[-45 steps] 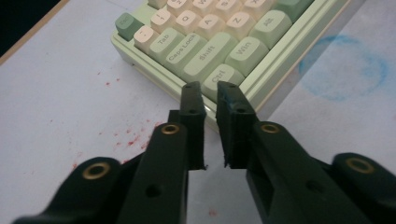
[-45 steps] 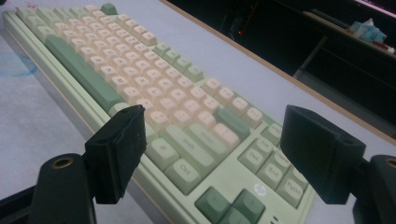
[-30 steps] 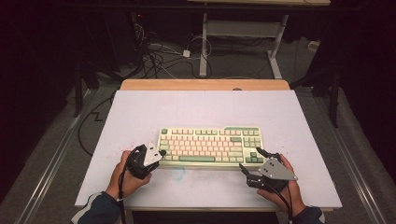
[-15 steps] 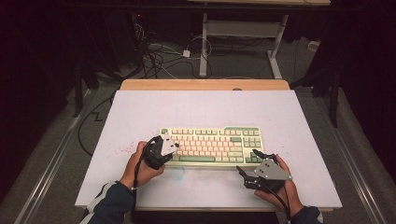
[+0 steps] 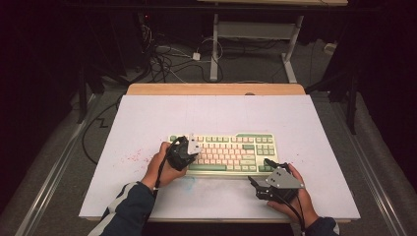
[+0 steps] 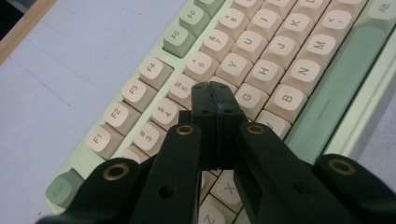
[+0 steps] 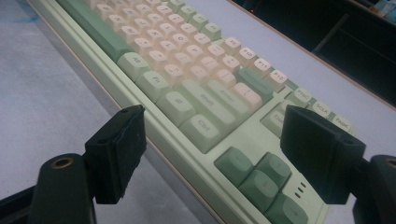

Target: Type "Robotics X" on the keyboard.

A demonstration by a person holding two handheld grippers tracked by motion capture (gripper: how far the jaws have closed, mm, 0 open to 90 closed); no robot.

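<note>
A pale green keyboard (image 5: 231,147) with cream and green keys lies across the middle of the white table top (image 5: 216,113). My left gripper (image 5: 189,150) hovers over the keyboard's left part. In the left gripper view its jaws (image 6: 215,93) are pressed together with nothing between them, tips just above the number and letter rows of the keyboard (image 6: 280,60). My right gripper (image 5: 259,172) sits at the keyboard's front right corner. In the right gripper view it (image 7: 219,140) is open, its pads straddling the corner by the arrow keys of the keyboard (image 7: 187,60) without touching it.
Red specks (image 5: 133,157) and a faint blue smudge (image 5: 189,182) mark the table surface left of and in front of the keyboard. A wooden strip (image 5: 216,89) edges the far side. Beyond it, cables (image 5: 167,59) and a desk frame (image 5: 216,44) stand on the dark floor.
My left gripper has moved right, from the keyboard's left end to above its keys, and has turned. The right gripper has barely shifted.
</note>
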